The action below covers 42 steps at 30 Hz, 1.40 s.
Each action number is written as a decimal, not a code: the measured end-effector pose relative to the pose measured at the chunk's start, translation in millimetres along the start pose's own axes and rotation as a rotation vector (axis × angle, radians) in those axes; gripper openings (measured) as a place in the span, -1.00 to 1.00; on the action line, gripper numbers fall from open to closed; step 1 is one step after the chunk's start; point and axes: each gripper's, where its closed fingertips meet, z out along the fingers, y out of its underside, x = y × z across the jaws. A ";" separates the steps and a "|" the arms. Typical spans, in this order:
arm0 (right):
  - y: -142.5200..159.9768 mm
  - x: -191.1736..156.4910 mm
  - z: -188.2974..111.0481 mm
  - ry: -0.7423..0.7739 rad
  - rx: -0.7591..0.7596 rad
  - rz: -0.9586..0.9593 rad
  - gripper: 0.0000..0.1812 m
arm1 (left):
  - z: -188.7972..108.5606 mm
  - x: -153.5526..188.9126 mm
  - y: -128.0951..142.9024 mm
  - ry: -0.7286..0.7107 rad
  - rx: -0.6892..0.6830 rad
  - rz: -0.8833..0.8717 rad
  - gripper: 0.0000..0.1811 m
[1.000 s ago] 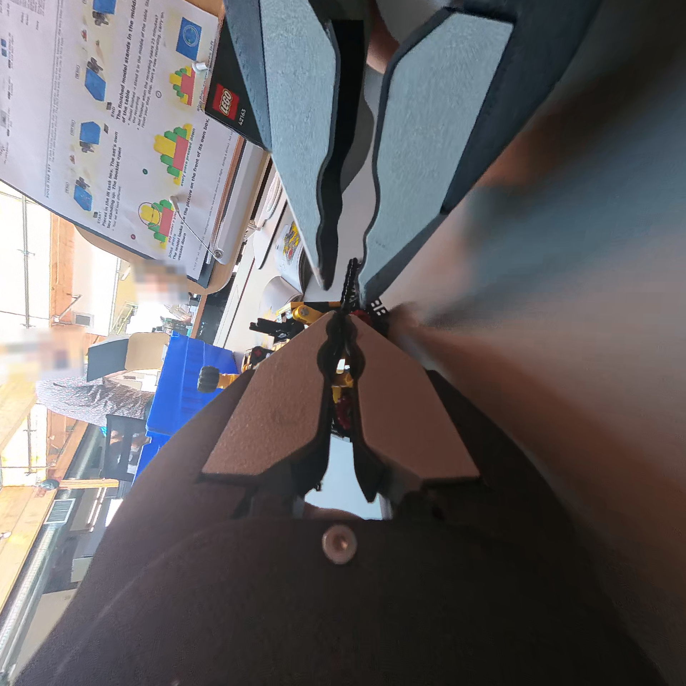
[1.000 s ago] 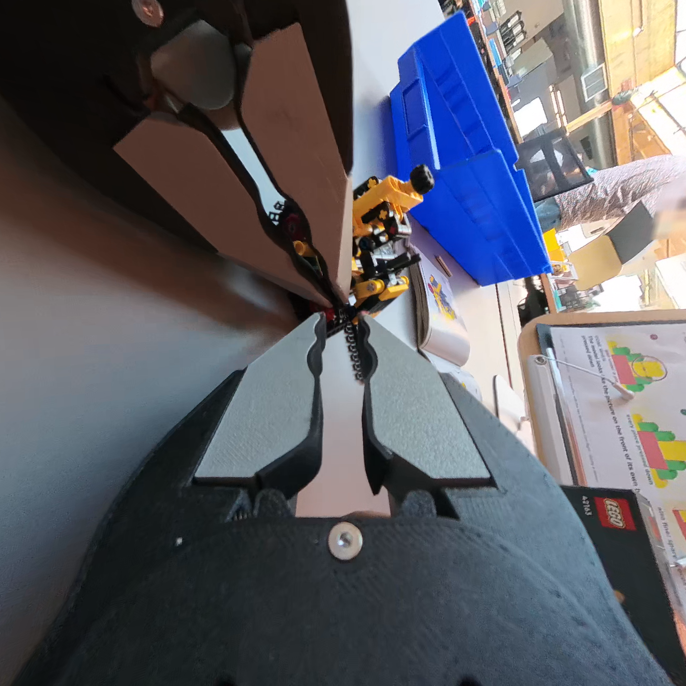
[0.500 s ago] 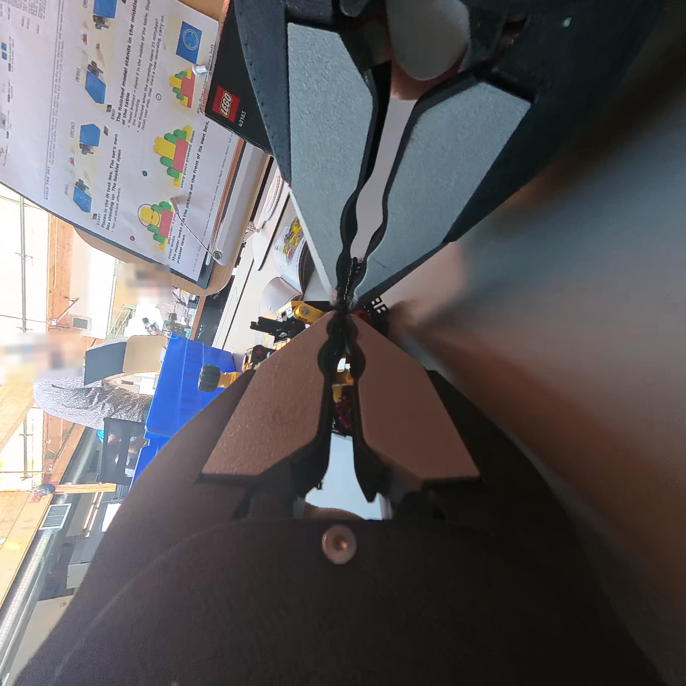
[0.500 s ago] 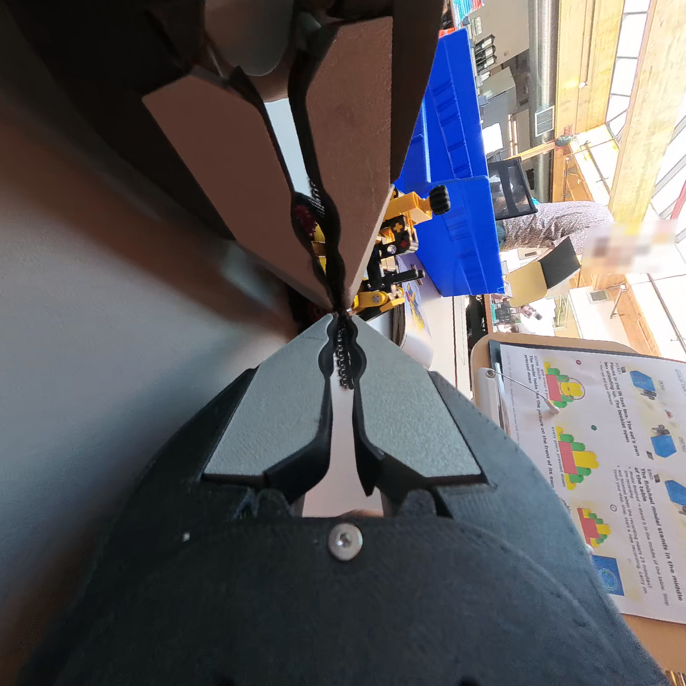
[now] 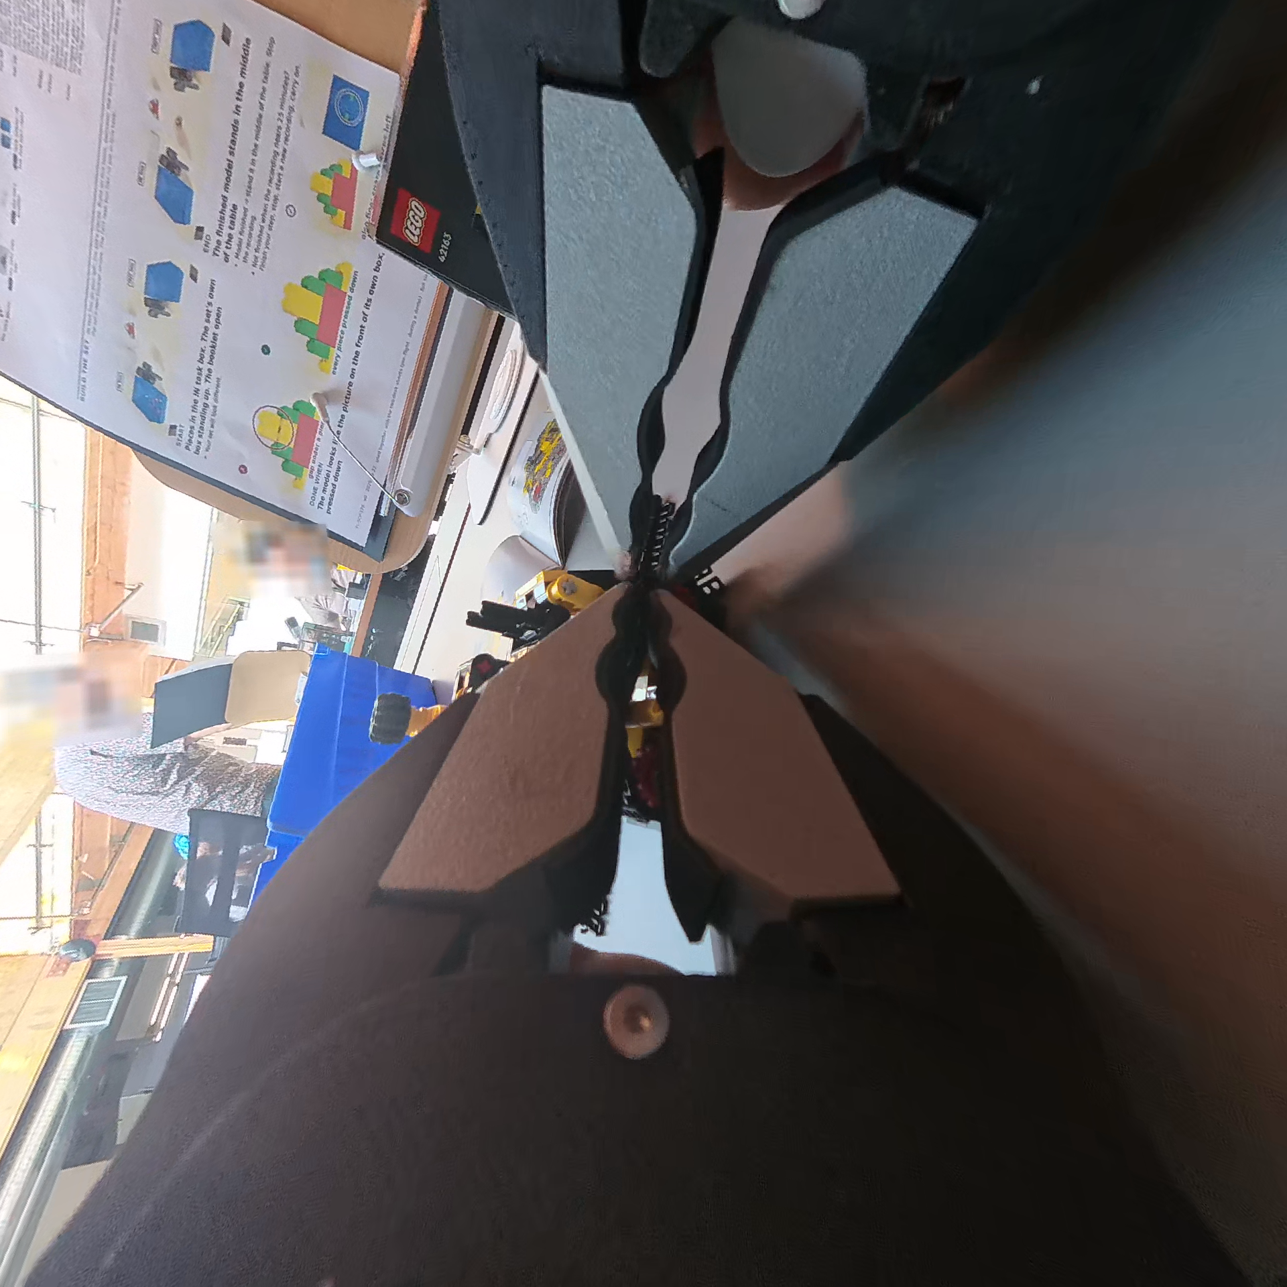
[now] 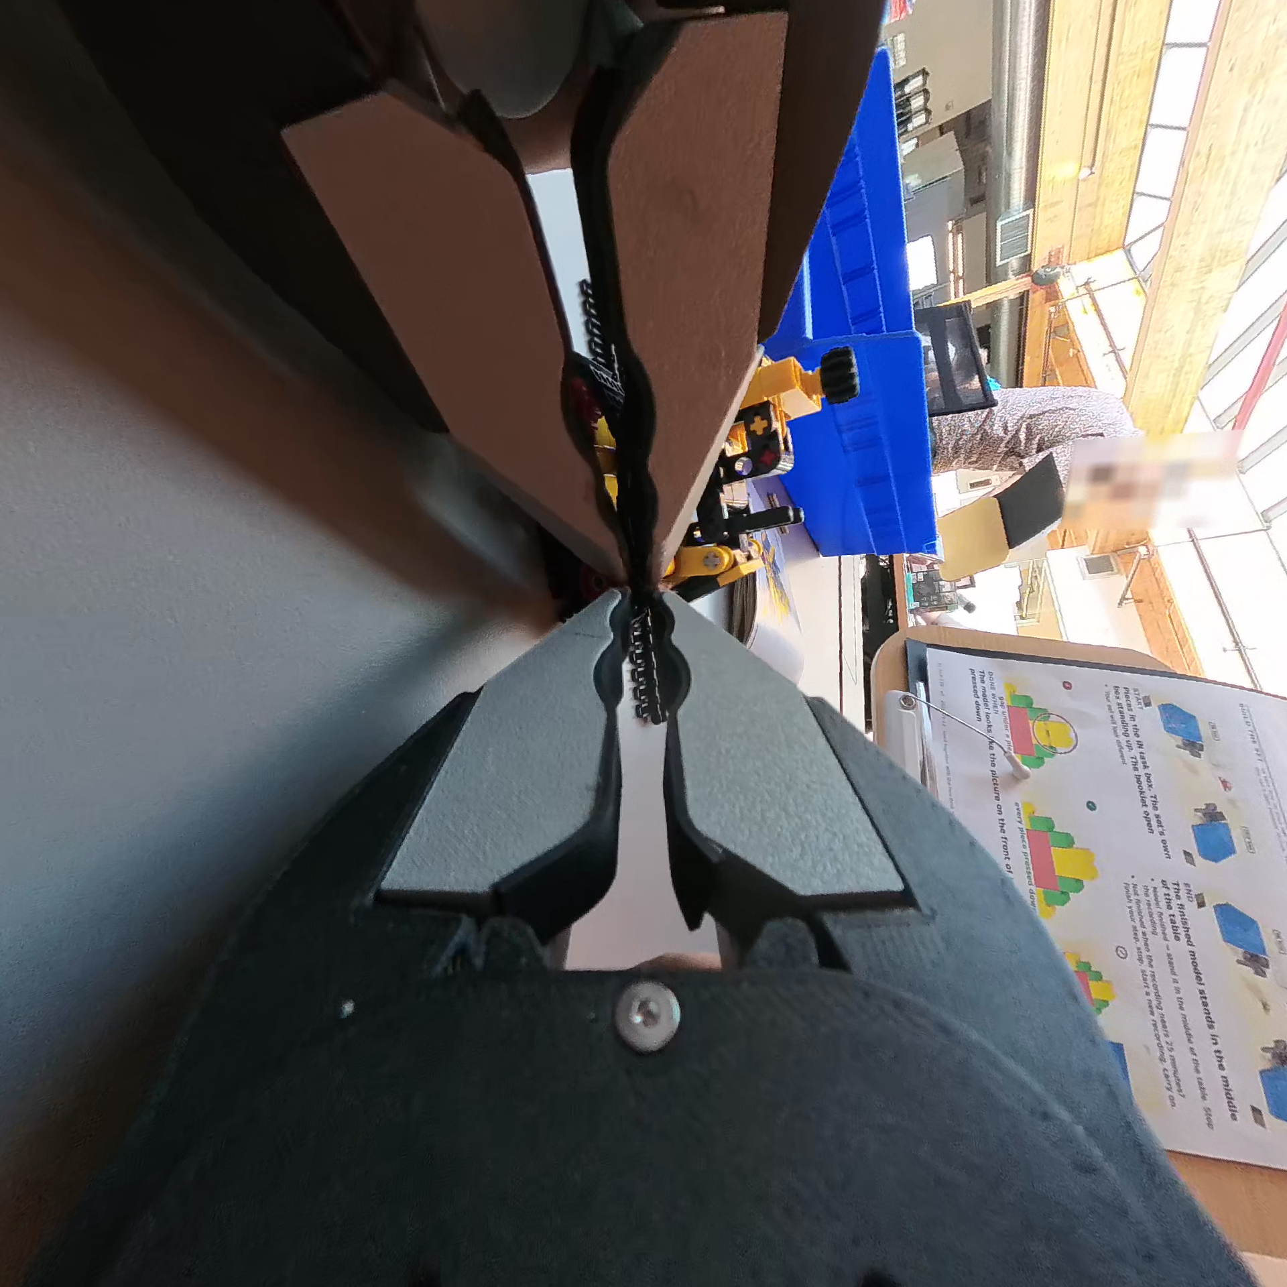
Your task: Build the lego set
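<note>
two handheld grippers meet tip to tip, both tilted sideways so the table runs vertically in each view. nearest in the right wrist view, the right gripper (image 6: pixel 644 613), with grey pads on a black body, is clenched on a thin black toothed strip (image 6: pixel 646 679), likely a length of track. facing it, the left gripper (image 5: pixel 641 613), with brown pads on a dark body, is also clenched on a black strip, apparently the same one or a joined length; the pictures do not settle which. its pads also hide part of the lego model.

judged from this, the step in hand is fitting or joining the black track piece at the model. the next move likely calls for a small, steady push along the strip's line while one gripper braces, without bending the links.

just behind the tips sits the yellow and black lego model (image 6: pixel 755 446), with a black gear on a yellow arm. past it stands a blue bin (image 6: pixel 863 390), and to the side a clipboard with an instruction sheet (image 6: pixel 1114 870).
</note>
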 end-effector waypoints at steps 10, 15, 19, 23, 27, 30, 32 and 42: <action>1.7 2.4 -1.3 -0.090 0.049 0.192 -1.00 | 1.9 -1.3 1.5 0.016 -0.004 -0.025 -1.00; 1.1 2.3 -1.5 -0.073 0.046 0.161 -1.00 | 1.9 -0.9 1.2 0.011 -0.005 -0.014 -1.00; 0.8 2.0 -1.8 -0.075 0.051 0.159 -1.00 | 2.0 -0.5 1.0 0.011 -0.004 -0.008 -1.00; 1.2 2.5 -1.5 -0.095 0.059 0.198 -1.00 | 2.0 -1.1 1.2 0.010 -0.001 -0.008 -1.00; 1.6 2.2 -1.7 -0.213 0.084 0.395 -1.00 | 1.4 -1.1 1.2 -0.002 -0.004 0.016 -1.00; 3.0 3.4 -0.9 -0.247 0.081 0.458 -1.00 | 2.6 -1.9 1.0 -0.006 0.002 0.015 -1.00; 3.5 3.7 -0.5 -0.260 0.073 0.490 -1.00 | 2.9 -2.0 1.1 -0.023 -0.003 0.035 -1.00; 5.1 4.7 0.6 -0.373 0.055 0.697 -1.00 | 3.7 -2.6 1.4 -0.039 0.003 0.051 -1.00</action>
